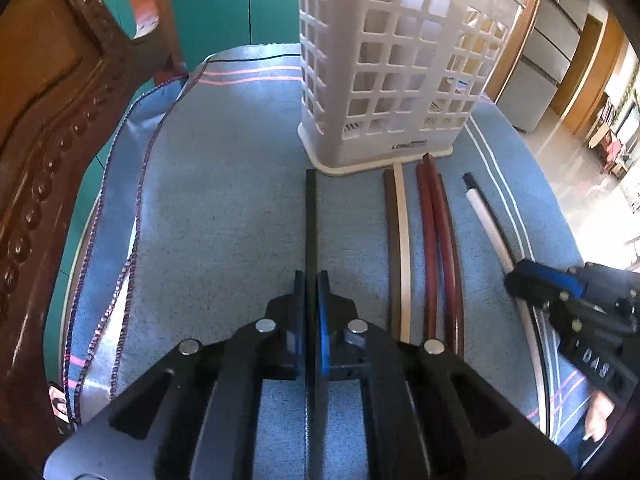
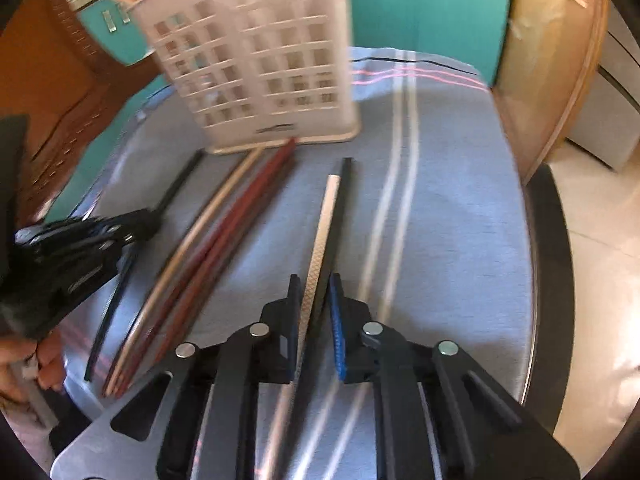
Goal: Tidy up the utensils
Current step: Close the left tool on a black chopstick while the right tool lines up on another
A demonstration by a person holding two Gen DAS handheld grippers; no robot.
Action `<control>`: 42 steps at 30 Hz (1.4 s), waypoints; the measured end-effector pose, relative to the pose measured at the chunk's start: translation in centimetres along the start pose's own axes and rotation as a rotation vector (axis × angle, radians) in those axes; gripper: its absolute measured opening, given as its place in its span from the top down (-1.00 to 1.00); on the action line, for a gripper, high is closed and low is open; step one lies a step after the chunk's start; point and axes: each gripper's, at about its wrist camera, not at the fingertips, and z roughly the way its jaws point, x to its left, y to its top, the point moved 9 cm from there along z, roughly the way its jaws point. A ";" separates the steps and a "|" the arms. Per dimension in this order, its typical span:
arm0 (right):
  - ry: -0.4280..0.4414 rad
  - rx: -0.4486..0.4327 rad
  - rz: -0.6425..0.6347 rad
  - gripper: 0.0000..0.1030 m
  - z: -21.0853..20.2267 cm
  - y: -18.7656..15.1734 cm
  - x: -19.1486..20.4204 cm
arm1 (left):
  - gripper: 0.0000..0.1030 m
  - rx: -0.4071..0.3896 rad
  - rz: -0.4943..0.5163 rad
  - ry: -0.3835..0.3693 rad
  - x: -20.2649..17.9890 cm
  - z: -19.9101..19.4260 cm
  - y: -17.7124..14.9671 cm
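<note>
A: Start nearest you — what is your left gripper [image 1: 311,280] doing?

B: Your left gripper is pinched on a black chopstick [image 1: 311,216]; the jaws press on its sides, low over the blue cloth [image 1: 224,200], and the stick runs straight ahead to the foot of the white basket [image 1: 384,80].

A: And your right gripper [image 2: 316,292]?

B: It straddles a white chopstick [image 2: 324,232] and a black one [image 2: 340,200] lying side by side. The jaws stand a little apart around the pair, and you can see a gap on the right pad's side — so it is spread, not gripping. This view is blurred.

A: Any writing?

B: The side of your right gripper shows raised letters that seem to read "DAS". A dark label low on the basket's front starts "LON"; the rest is too small to read.

A: What lies between your two tools?

B: A brown-and-cream pair [image 1: 398,248] and a reddish-brown pair [image 1: 438,240], flat on the cloth, their far tips at the basket's base.

A: And furthest off?

B: The basket stands upright at the cloth's far end, with a carved wooden chair [image 1: 60,100] to its left and teal cabinet doors [image 1: 240,0] behind.
</note>
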 end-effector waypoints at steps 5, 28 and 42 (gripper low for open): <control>0.084 -0.061 0.024 0.77 -1.9 0.9 0.2 | 0.87 0.002 -0.013 -0.020 0.2 -0.3 -0.3; -0.163 -0.023 -0.065 0.62 1.7 1.4 -0.5 | 0.80 -0.004 -0.030 -0.030 0.5 0.4 0.2; -0.149 0.005 -0.029 0.33 2.9 3.6 -1.4 | 0.24 0.016 0.064 0.029 -1.6 1.2 1.2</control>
